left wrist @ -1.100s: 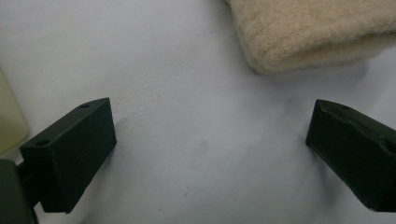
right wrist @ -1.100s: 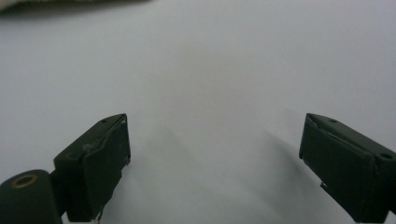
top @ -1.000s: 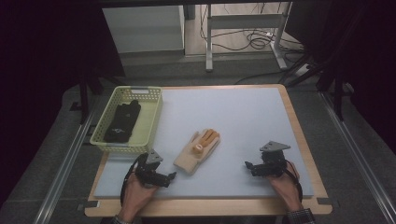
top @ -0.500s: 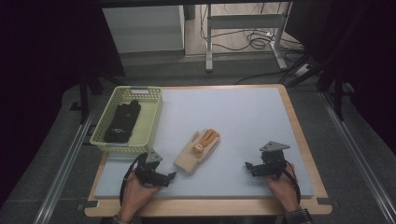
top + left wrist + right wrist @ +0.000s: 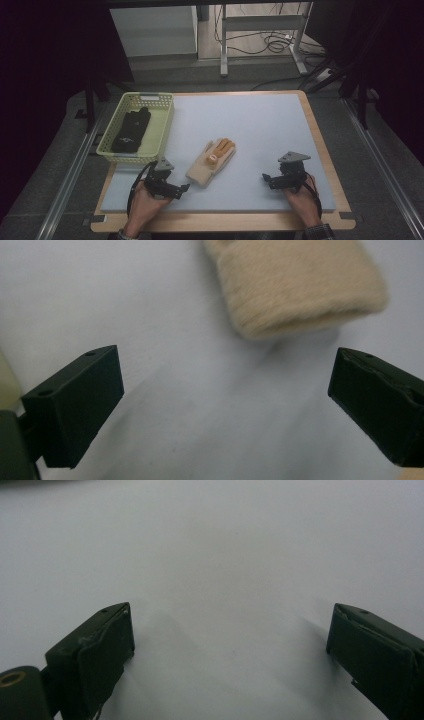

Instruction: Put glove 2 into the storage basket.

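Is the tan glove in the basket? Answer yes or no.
No: the tan glove lies on the mat beside the basket, which holds a black glove.

Dim room; grey floor [image 5: 260, 75]; white cabinet [image 5: 155, 30]; cables [image 5: 270, 42] behind table [image 5: 320, 145].

1. The beige glove [image 5: 295, 285] is cut off by the top edge in the left gripper view, only its blurred cuff showing.
2. The black item [image 5: 131, 132] in the basket [image 5: 162, 131] is too small to identify.
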{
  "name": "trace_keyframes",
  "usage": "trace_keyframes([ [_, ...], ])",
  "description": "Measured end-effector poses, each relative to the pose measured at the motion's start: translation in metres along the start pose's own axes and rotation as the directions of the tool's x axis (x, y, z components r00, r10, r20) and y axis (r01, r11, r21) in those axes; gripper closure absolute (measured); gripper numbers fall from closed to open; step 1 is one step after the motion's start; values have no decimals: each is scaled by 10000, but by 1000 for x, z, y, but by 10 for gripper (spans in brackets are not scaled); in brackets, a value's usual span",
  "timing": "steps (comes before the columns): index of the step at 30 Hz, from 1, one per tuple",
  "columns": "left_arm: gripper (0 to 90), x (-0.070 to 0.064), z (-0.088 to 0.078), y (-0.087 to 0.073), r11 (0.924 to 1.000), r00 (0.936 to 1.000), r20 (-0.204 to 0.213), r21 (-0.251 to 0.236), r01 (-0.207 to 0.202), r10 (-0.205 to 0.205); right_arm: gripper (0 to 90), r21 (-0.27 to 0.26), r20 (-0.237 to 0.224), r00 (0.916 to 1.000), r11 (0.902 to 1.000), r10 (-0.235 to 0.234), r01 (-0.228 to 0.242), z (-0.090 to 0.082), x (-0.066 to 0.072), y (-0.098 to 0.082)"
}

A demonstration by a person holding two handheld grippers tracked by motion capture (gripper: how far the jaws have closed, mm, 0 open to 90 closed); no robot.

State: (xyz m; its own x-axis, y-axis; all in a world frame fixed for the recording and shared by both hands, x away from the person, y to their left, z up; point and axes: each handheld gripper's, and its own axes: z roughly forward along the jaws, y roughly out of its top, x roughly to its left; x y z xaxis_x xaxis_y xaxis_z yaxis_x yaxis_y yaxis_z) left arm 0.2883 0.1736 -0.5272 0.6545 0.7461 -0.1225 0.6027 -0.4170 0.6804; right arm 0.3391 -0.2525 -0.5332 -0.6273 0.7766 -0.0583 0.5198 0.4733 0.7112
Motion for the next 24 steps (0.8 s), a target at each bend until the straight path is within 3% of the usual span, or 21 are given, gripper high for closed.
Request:
trace_keyframes([
  [2,11,-2,-2,11,10000,9997,227,68,7,-8,48,2,-2,10000,10000,-2,2,0,0,0],
  [11,0,-11,5,45,9994,9991,359,235,-252,243,49,-12,-21,10000,10000,-10,10,0,0,0],
  [17,0,-18,27,73,9972,9980,441,568,-480,456,50,-18,-30,10000,10000,-4,4,0,0,0],
  [24,0,-24,53,90,9939,9980,399,969,-533,497,52,-14,-34,10000,10000,-16,16,0,0,0],
])
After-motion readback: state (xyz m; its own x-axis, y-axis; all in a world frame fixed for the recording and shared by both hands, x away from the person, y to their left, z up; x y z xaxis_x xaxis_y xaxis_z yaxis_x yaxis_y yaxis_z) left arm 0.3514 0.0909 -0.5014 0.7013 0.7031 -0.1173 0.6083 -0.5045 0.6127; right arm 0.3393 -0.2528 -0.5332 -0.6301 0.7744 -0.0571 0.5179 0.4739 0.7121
